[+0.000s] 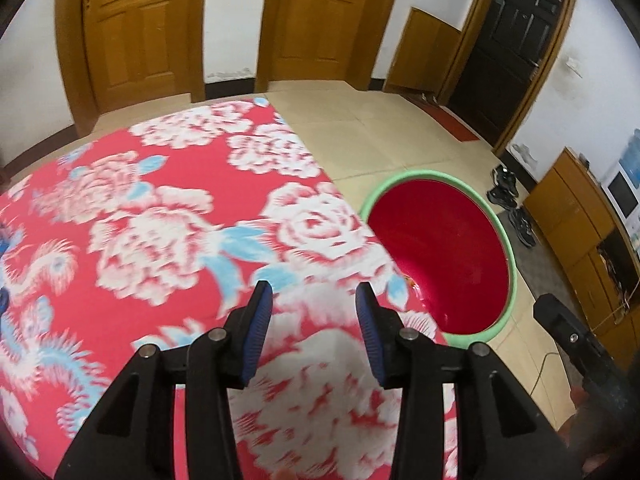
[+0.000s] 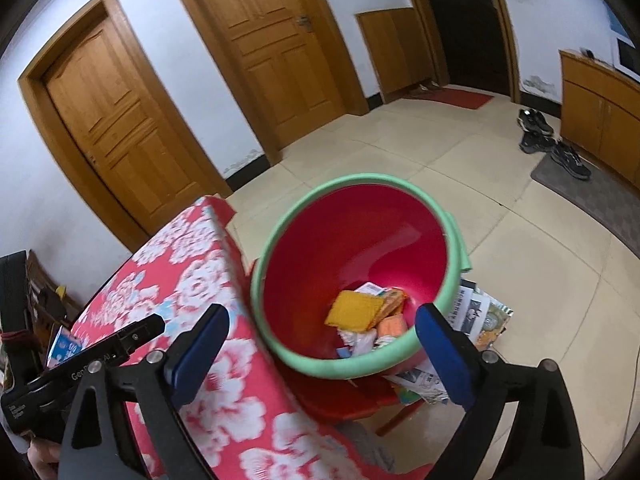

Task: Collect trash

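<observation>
A red bin with a green rim (image 2: 360, 182) stands beside the table, just past its right edge (image 1: 420, 176). Inside lie a yellow packet (image 2: 352, 312), an orange wrapper (image 2: 392, 326) and white scraps (image 2: 360, 340). My right gripper (image 2: 322, 312) hangs over the bin's near rim, open wide, with nothing between its blue pads. My left gripper (image 1: 313, 286) is open above the red flowered tablecloth (image 1: 160, 220), also with nothing in it. A blue-and-white packet (image 2: 64, 346) lies on the cloth at the far left, partly hidden by the left gripper's body.
The bin rests on a red stool-like stand (image 2: 340, 400) with newspapers (image 2: 480, 320) spread under it. Dark shoes (image 2: 536, 124) and a grey mat (image 2: 580, 188) lie on the tiled floor by a wooden cabinet (image 2: 600, 100). Wooden doors (image 2: 120, 120) line the far wall.
</observation>
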